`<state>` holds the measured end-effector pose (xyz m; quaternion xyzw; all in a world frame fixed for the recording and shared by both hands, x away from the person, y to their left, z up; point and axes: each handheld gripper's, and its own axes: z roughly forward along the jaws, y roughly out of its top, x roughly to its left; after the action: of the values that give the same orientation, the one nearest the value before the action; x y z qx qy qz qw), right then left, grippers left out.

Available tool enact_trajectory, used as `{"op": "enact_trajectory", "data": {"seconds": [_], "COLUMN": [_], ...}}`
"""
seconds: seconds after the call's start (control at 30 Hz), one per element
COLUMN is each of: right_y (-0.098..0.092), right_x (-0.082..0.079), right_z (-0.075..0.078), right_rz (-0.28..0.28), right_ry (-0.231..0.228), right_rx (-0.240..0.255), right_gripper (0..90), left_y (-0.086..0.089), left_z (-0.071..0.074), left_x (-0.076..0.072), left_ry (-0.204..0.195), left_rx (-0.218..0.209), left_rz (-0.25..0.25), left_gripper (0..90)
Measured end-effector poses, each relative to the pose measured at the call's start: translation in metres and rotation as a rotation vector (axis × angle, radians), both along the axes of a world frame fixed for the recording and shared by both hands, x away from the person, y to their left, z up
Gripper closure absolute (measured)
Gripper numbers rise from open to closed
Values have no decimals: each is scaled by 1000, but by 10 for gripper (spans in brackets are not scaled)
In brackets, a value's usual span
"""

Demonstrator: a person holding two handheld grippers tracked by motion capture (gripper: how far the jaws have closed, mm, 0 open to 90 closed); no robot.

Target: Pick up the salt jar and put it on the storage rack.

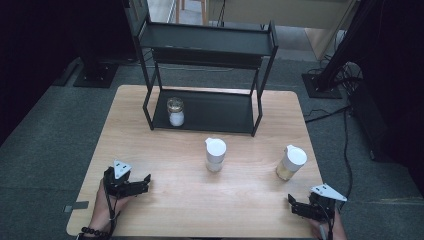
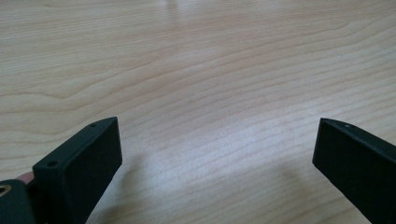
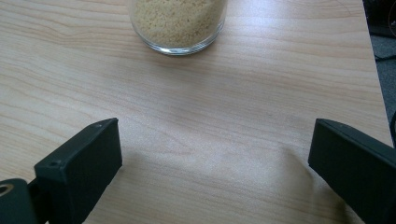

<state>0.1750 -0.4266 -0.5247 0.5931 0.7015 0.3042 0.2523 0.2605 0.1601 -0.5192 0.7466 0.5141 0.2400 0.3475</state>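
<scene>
both grippers, left gripper [image 1: 145, 181] and right gripper [image 1: 292, 204], rest on the tabletop [image 1: 165, 200], jaws wide open, empty; grain jar [image 1: 291, 163] near the right.

1. We see the table [image 1: 165, 190] as pale wood with a smooth, faintly sheened grain.
2. Just beyond our right claw [image 3: 212, 154], the jar [image 3: 177, 23] is clear glossy glass packed with coarse yellowish grains.
3. Both the right and the left claw [image 2: 215, 154] look like matt black plastic.
4. Behind the jar, the rack [image 1: 205, 45] looks like dark, matt metal.
</scene>
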Motion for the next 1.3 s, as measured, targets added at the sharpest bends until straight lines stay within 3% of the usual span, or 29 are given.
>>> {"op": "enact_trajectory", "data": {"seconds": [0.23, 0.5, 0.77, 1.0, 1.3], "right_y": [0, 0, 1, 1, 1], "right_x": [0, 0, 0, 0, 0], "right_z": [0, 0, 0, 0, 0], "right_rz": [1, -1, 0, -3, 0], "right_ry": [0, 1, 2, 2, 2], "right_rx": [-1, -3, -6, -7, -9], "right_gripper": [24, 25, 24, 24, 25], "left_y": [11, 14, 28, 35, 47], "left_z": [0, 0, 0, -1, -1], "left_x": [-6, -11, -18, -21, -25], "left_ry": [10, 12, 23, 50, 59], "left_rx": [-33, -3, -26, -43, -54], "left_rz": [-3, -11, -5, -59, -55], "left_gripper": [15, 15, 15, 15, 15]}}
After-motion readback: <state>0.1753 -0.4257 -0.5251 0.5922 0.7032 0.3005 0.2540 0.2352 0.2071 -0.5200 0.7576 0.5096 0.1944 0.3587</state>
